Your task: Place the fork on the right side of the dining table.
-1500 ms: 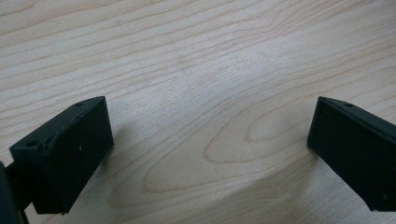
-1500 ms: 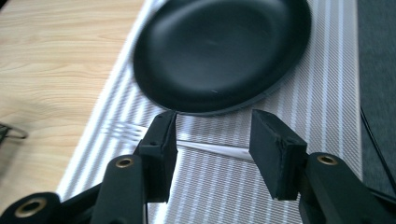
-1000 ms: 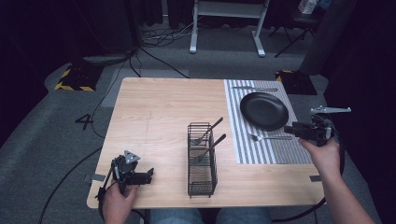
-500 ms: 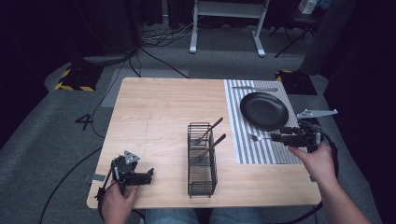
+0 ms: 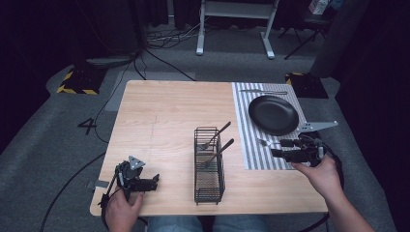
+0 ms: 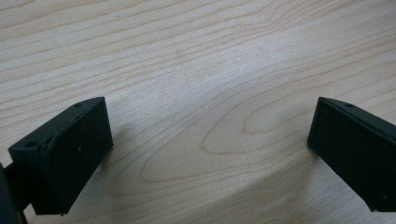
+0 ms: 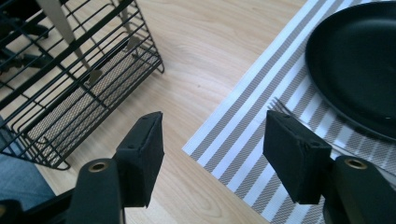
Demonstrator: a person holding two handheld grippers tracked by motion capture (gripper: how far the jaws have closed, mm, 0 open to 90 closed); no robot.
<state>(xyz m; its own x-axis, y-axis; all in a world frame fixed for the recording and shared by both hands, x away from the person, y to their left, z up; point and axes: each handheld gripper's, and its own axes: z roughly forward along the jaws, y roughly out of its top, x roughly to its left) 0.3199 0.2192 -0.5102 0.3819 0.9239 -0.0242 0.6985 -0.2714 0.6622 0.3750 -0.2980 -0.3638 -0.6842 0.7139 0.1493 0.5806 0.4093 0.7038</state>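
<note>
1. Nearest the person, the left tongs (image 5: 153, 182) rest on the bare pale wood-grain worktop (image 5: 164, 121), jaws spread wide with nothing between them, well apart from everything else.
2. The right tongs (image 5: 279, 148) hover low over the near part of the striped placemat (image 5: 244, 121), jaws open and empty. In the right gripper view, fork (image 7: 286, 108) tines show just past one jaw, beside the plate's rim.
3. That fork (image 5: 263, 142) lies flat on the placemat just in front of the black plate (image 5: 273, 114), close to the right tongs' tips.
4. In the middle of the worktop stands a black wire caddy (image 5: 209, 164), long and narrow, with a fine mesh floor. Two utensils (image 5: 217, 145) lean in its far end, handles sticking out up and to the right.
5. The plate is round, shallow and matte black. The placemat looks woven, with grey and white stripes.
6. Beyond the plate, another slim metal utensil (image 5: 263, 91) lies across the placemat's far edge.
7. Judging from this, the place setting looks partly laid: plate and two pieces are out, two pieces remain in the caddy.
</note>
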